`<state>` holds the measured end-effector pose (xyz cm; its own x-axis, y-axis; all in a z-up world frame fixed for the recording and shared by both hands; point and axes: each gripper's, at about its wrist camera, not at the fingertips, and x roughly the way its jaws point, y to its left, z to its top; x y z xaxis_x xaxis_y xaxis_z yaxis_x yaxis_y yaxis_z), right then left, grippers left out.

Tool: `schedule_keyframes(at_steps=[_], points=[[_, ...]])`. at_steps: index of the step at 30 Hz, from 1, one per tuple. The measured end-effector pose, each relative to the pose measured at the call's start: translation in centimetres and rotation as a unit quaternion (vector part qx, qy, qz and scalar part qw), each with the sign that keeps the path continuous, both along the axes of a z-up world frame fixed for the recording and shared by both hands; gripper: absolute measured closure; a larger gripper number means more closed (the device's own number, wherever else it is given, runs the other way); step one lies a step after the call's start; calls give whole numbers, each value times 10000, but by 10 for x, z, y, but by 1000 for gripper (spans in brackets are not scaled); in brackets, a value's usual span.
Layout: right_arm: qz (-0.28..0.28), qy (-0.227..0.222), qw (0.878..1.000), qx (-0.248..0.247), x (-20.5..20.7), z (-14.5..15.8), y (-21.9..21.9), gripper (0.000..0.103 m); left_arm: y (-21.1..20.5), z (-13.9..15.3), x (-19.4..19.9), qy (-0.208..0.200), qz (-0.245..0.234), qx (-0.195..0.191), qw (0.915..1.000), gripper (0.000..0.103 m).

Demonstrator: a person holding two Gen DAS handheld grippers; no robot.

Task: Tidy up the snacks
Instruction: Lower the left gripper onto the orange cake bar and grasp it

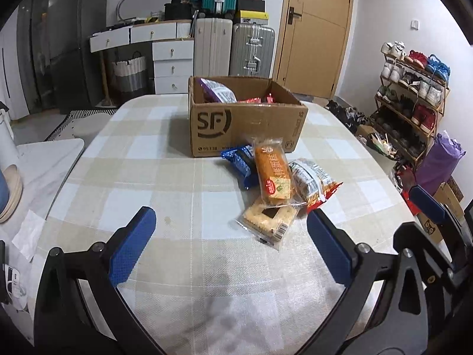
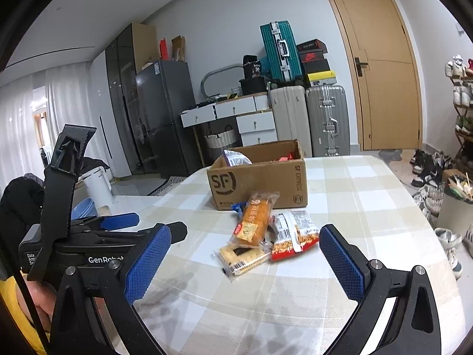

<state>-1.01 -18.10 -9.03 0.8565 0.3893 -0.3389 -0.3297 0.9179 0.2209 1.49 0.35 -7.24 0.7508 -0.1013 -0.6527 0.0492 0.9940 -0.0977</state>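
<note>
With both the left gripper (image 1: 230, 230) and right gripper (image 2: 245, 245) spread apart and empty, the topmost orange biscuit packet (image 2: 251, 222) is best pinched across its width and carried into the far brown cardboard box (image 2: 260, 183).

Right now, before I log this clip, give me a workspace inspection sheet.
Surface: checked tablecloth, faint stain near the left gripper.
Job's things: open SF carton holding a purple packet and red packets; four loose snacks in front: blue packet, orange cracker pack, red-and-white bag, clear biscuit pack.
Clutter: tissue on the side table.
Grippers: left gripper and right gripper open, empty.
Cables: nothing seen.
Surroundings: suitcases, door, shoe rack.
</note>
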Motion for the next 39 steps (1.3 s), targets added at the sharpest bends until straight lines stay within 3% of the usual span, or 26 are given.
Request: schedule_keyframes(at_steps=[10, 18, 26, 28, 31, 33, 34, 35, 39], points=[[-245, 369, 9989, 151, 28, -21, -23, 1, -9, -20, 42, 330, -40, 68, 9994, 1], [-559, 1091, 9911, 519, 64, -50, -53, 1, -41, -37, 106, 726, -311, 246, 9966, 1], [-497, 1421, 9833, 1025, 77, -65, -71, 1, -61, -54, 165, 1038, -242, 234, 9940, 1], [-458, 1453, 9828, 1043, 77, -66, -69, 1, -70, -62, 173, 1124, -317, 393, 9924, 2], [-410, 1451, 9836, 994, 76, -65, -66, 1, -74, -71, 178, 1119, -433, 322, 9922, 12], [-396, 1445, 9842, 941, 76, -65, -64, 1, -70, -71, 181, 1118, -393, 177, 9928, 39], [-385, 1436, 9845, 932, 76, -64, -63, 1, -69, -72, 183, 1162, -434, 103, 9922, 45], [-374, 1435, 9846, 925, 76, -64, -62, 1, -68, -73, 185, 1217, -527, 1, 9912, 58], [-410, 1490, 9838, 912, 77, -66, -62, 1, -61, -72, 186, 1239, -658, -171, 9900, 69]])
